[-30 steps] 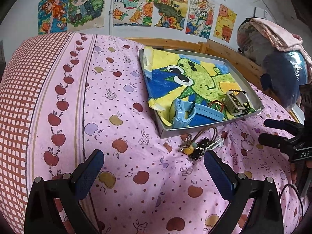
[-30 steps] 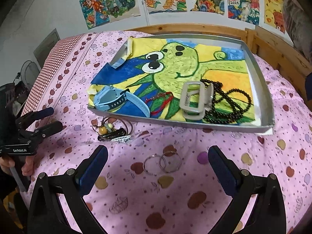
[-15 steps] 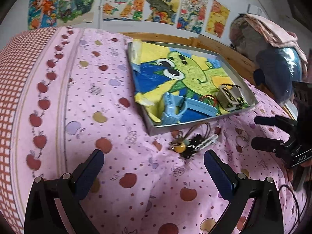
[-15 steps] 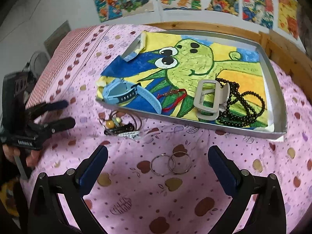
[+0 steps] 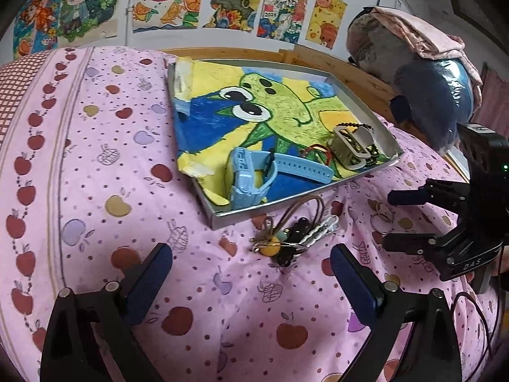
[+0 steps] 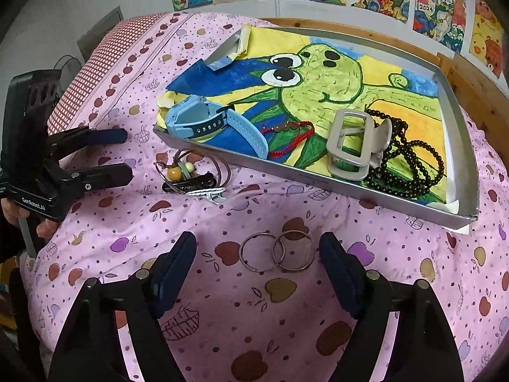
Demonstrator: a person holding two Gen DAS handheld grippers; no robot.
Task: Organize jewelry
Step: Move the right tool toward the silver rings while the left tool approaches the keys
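A silver tray [image 6: 318, 182] lined with a frog drawing sits on the pink bed. In it lie a blue watch [image 6: 203, 121], a red bracelet [image 6: 292, 137], a grey hair claw [image 6: 353, 146] and a black bead necklace [image 6: 410, 165]. Two metal rings [image 6: 275, 251] lie on the quilt just past my right gripper [image 6: 257, 248], which is open around them. A small pile of hair ties and clips [image 5: 286, 238] rests in front of the tray [image 5: 241, 215], just ahead of my open left gripper [image 5: 251, 264]. Each gripper shows in the other's view: the right gripper [image 5: 389, 219] and the left gripper [image 6: 126, 154].
A wooden bed frame [image 6: 470, 73] runs behind the tray, with drawings [image 5: 165, 0] on the wall above. Bundled bedding and a blue bag [image 5: 432, 95] are stacked at the far right. A hand [image 6: 44, 229] holds the left gripper's handle.
Both grippers have come lower and closer to the quilt. The right gripper's fingers have narrowed somewhat around the two rings. The left one has neared the pile.
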